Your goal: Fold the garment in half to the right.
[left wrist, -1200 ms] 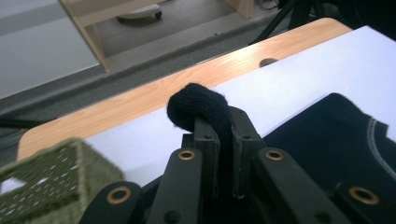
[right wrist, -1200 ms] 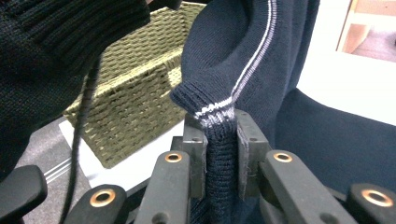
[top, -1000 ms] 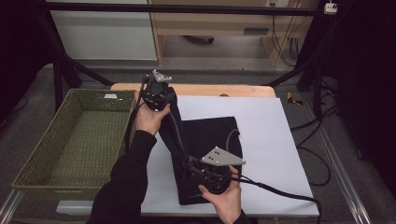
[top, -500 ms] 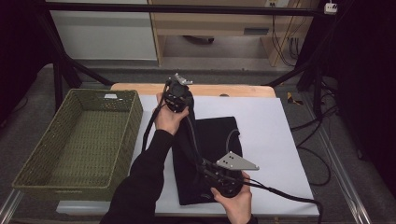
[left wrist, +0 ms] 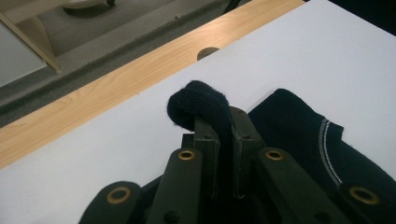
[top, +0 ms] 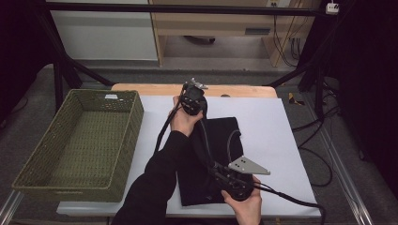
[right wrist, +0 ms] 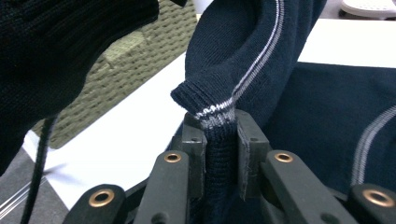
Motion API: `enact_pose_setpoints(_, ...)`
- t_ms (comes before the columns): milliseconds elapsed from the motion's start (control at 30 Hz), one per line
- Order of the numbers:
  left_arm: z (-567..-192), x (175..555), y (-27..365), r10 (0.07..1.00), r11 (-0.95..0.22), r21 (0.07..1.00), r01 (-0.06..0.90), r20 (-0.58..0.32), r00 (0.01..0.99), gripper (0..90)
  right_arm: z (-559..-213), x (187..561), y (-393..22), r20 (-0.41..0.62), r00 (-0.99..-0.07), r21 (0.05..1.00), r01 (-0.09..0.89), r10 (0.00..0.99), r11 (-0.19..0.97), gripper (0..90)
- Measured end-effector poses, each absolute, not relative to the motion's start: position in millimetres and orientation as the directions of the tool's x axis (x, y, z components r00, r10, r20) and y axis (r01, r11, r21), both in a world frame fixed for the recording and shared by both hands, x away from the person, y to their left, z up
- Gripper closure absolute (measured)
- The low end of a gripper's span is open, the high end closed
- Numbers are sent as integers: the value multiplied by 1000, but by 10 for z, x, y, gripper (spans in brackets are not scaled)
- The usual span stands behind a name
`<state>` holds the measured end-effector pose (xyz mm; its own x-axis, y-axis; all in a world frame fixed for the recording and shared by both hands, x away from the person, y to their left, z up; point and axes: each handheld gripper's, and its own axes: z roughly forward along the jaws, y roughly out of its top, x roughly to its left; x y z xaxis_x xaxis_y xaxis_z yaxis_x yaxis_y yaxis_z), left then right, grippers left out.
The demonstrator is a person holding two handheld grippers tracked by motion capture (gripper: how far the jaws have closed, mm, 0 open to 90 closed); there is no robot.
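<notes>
A dark navy knitted garment with pale stripe trim lies folded on the white-topped counter, right of the green woven basket. The left tongs are clamped on a fold at its far edge. The right tongs are pinched on a ribbed striped hem near the front edge.

One dark garment on the white table, one green basket left of the table, two grippers, left and right, over the table.
</notes>
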<state>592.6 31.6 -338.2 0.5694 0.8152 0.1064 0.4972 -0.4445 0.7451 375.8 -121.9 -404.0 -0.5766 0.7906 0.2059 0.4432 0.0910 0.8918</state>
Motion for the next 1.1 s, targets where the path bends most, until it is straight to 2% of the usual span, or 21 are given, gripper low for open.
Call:
enact_pose_setpoints(500, -3833, 6143, -122, 813, -452, 701, 552, 70, 578, 828, -4238, 3814, -1466, 191, -498, 860, 500, 846, 100, 769)
enact_pose_setpoints(800, -4017, 6257, -252, 808, -401, 721, 566, -12, 589, 805, -4318, 3864, -1580, 175, -453, 843, 528, 874, 105, 760)
enact_pose_setpoints(833, -4075, 6285, -292, 802, -384, 723, 574, -47, 596, 792, -4345, 3889, -1616, 173, -434, 833, 543, 884, 103, 756)
enact_pose_setpoints(900, -4125, 6296, -326, 787, -376, 742, 555, -61, 614, 758, -4374, 3897, -1652, 177, -422, 827, 553, 889, 98, 746)
enact_pose_setpoints(967, -4140, 6283, -346, 763, -370, 761, 533, -78, 641, 670, -4419, 3902, -1699, 187, -399, 814, 575, 898, 86, 716)
enact_pose_setpoints(1033, -4116, 6252, -346, 747, -363, 782, 507, -80, 660, 560, -4460, 3906, -1761, 177, -372, 803, 590, 911, 85, 650)
enact_pose_setpoints(1100, -4072, 6204, -308, 731, -345, 813, 469, -81, 678, 503, -4452, 3906, -1804, 178, -363, 805, 588, 914, 76, 578)
